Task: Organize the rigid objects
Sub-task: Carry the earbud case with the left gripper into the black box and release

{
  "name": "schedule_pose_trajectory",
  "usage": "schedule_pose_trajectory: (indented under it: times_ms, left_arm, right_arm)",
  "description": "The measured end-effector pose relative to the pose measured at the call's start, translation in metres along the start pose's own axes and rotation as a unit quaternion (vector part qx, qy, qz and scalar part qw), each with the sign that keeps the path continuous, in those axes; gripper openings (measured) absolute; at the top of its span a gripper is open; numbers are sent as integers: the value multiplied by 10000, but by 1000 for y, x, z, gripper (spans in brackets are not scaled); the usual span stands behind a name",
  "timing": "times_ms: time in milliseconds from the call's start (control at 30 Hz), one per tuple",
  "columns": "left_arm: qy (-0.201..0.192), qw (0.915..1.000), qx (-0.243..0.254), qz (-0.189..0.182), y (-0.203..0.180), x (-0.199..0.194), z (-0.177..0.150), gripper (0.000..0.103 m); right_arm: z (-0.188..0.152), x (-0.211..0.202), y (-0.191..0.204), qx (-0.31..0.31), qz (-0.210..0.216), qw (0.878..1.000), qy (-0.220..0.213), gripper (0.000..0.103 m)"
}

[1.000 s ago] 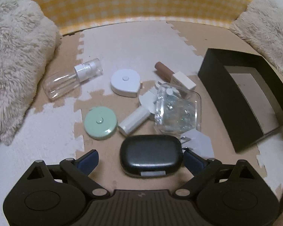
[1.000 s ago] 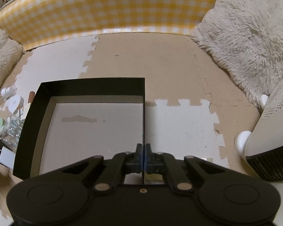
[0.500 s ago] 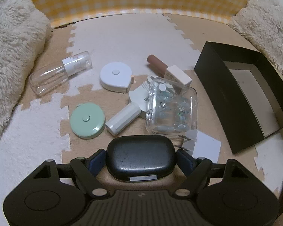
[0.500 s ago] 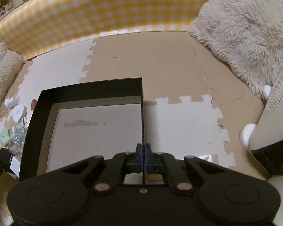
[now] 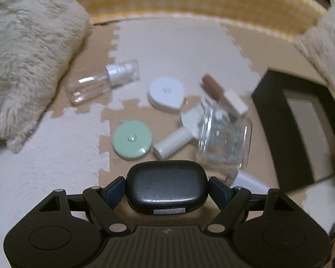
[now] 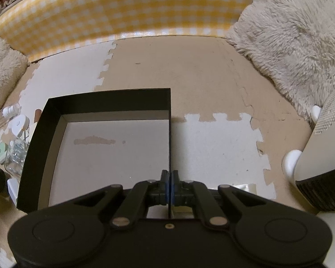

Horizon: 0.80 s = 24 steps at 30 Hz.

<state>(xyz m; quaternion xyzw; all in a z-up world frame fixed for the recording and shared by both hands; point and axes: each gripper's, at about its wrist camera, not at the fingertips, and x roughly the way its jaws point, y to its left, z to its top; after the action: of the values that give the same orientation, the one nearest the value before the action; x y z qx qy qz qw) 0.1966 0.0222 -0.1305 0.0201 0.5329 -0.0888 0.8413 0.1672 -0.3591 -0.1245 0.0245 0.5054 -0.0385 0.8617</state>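
Black case gripped by L gripper; R gripper pinches box wall.

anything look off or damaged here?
Nothing spilled. The foam floor mat has its white top layer worn off in patches, and the box floor has a scuff. The loose items lie in a jumble beside the black box.

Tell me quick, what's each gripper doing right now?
Left gripper: closed on the black case, pads against both its ends.
Right gripper: shut on the side wall of the black box.
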Motion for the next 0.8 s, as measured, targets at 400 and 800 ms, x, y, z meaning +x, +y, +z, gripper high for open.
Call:
schedule_pose_trajectory:
  times_ms: [400,800]
  left_arm:
    - [-755,9874,-478,-1308,-66,-57,4,81]
    - [-793,9760,-149,-2022,-166,-32,7,81]
  right_arm:
    - [1,0,1,-2,-50,10000,37,2]
    - [1,-1,-1,95,6,9999,46,2]
